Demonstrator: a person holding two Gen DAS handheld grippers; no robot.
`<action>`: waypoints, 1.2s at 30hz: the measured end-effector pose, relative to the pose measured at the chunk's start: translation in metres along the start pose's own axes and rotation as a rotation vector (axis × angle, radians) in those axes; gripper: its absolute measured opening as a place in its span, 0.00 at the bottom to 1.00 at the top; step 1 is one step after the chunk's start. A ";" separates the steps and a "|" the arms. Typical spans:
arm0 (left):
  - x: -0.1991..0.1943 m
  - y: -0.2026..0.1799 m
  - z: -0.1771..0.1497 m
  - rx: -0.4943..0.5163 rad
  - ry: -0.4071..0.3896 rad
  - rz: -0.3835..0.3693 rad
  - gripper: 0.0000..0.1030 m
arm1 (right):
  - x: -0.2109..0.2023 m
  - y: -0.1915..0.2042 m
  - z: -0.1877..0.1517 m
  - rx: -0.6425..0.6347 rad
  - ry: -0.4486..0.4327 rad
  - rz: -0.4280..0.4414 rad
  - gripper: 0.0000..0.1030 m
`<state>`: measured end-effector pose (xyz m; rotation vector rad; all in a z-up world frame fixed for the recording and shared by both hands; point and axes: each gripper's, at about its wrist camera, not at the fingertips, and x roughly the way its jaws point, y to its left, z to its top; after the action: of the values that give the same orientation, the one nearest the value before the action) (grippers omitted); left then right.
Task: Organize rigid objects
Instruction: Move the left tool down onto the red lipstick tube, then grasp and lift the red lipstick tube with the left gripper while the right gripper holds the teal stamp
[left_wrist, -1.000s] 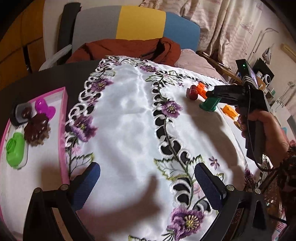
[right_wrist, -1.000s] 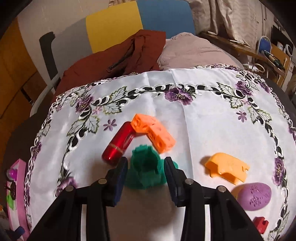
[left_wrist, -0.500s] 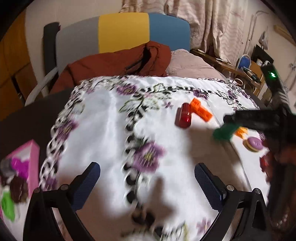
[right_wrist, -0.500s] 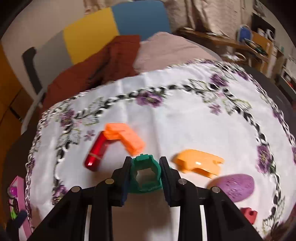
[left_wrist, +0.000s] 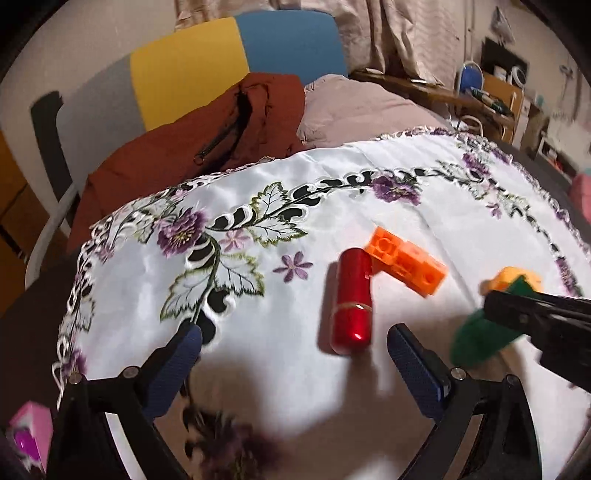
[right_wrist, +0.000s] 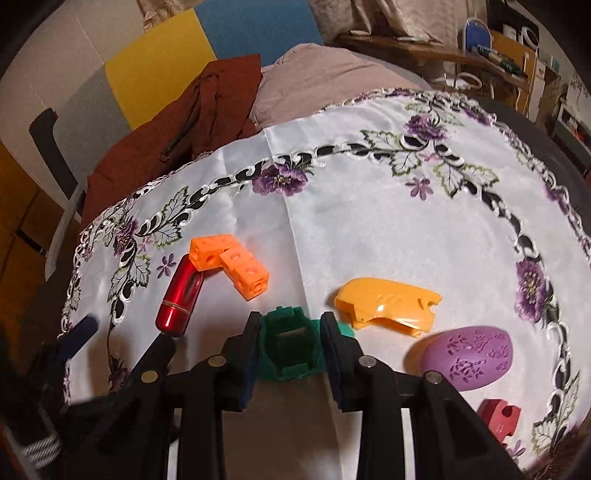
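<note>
My right tool (right_wrist: 290, 343) clamps the green piece (right_wrist: 288, 349) for sorting, while my left tool (left_wrist: 293, 354) gapes toward the red cylinder (left_wrist: 349, 301).

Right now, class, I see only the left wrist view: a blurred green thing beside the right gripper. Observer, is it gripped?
Observer: Yes. The right gripper is shut on the green piece, one finger on each side.
Operator: Anything right of the yellow-orange piece?
Observer: A purple egg lies just beyond it.
Operator: Anything more?
Observer: A small red block sits near the edge of the tablecloth, close to the egg.
</note>
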<state>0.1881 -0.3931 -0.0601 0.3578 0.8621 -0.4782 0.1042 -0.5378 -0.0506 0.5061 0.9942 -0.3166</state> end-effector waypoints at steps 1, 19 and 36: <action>0.004 0.001 0.000 0.008 0.002 -0.003 0.99 | 0.001 -0.001 0.000 0.003 0.004 0.000 0.33; 0.021 -0.027 0.006 0.098 -0.010 -0.131 0.33 | 0.004 0.005 -0.001 -0.035 0.018 -0.031 0.33; -0.021 0.008 -0.046 0.026 -0.001 -0.156 0.26 | 0.002 0.005 -0.001 -0.042 0.000 -0.037 0.29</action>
<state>0.1516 -0.3587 -0.0708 0.3153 0.8875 -0.6345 0.1066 -0.5334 -0.0513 0.4495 1.0092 -0.3282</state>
